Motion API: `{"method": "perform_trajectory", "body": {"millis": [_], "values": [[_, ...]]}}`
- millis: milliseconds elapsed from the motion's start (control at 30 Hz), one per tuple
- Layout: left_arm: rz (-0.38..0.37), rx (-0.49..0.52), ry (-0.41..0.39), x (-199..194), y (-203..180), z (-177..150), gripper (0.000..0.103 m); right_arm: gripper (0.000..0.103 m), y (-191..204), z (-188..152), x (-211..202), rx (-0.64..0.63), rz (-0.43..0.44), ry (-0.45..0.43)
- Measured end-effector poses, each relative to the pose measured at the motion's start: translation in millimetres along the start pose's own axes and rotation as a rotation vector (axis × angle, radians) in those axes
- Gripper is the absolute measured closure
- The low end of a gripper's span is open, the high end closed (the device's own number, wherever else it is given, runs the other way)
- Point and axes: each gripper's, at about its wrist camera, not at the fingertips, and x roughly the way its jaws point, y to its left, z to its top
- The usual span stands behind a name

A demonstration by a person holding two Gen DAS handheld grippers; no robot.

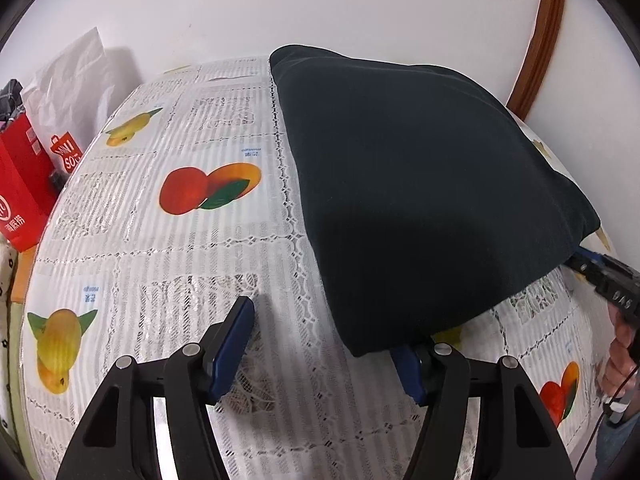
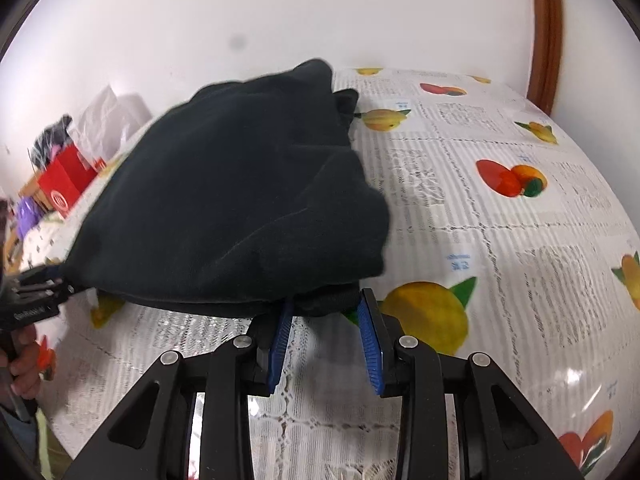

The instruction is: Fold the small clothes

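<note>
Garment: we see a dark, near-black soft knit garment lying in a bulky folded heap on the desk, which is covered by a white lace-patterned cloth printed with oranges and lemons; its far end sits toward the wall, its near edge hangs just in front of both wrist cameras.

Left hand-held gripper: we find it spread wide. Its left blue pad stands clear over bare tablecloth, while the right pad is tucked under the garment's near corner. Nothing is pinched. We judge this stance is for getting the corner between the pads before closing.

Right hand-held gripper: its blue-padded jaws are partly closed, with a gap showing between them. The garment's lower hem sits at the fingertips, the left pad touching its underside; we cannot tell whether cloth is actually trapped, and we read no firm pinch.

Why both at the near edge: we judge the two corners are being taken together so the edge can be carried as one straight line for a fold.

Clutter: a red paper box and a white plastic bag stand off the desk's far left side, well apart from the garment.

Risk: we think the thick layers may slip apart if only the top ply is caught.
</note>
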Motion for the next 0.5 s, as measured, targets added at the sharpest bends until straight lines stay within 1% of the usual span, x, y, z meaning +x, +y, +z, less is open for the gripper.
{"method": "perform_trajectory", "body": {"millis": [100,233,333,400,433,467,500], "values": [[0.006,0.01,-0.001,-4.1,0.6,-5.8,0.041,0.07,-4.1,-1.1,-16.7,0.014,0.004,-0.033],[-0.006,-0.003,-0.006,-13.6,1.6,-11.5,0.041,0.07,-2.4,1.7,-44.9,0.002,0.032,-0.109],[-0.008,-0.011,-0.022,-22.7,1.1,-14.4,0.041,0.07,1.7,5.1,-53.4,0.009,0.029,-0.164],[-0.006,-0.019,-0.03,-28.8,0.8,-15.4,0.041,0.069,3.4,7.3,-46.3,0.021,0.008,-0.156],[-0.007,-0.023,-0.035,-32.4,0.4,-15.9,0.041,0.069,3.2,8.1,-38.3,0.027,-0.028,-0.131],[-0.007,-0.028,-0.04,-36.5,0.0,-16.4,0.041,0.069,1.7,8.7,-27.3,0.04,-0.064,-0.074],[-0.005,-0.03,-0.046,-41.4,-0.9,-17.0,0.041,0.069,-0.2,8.4,-20.2,0.053,-0.074,-0.028]]}}
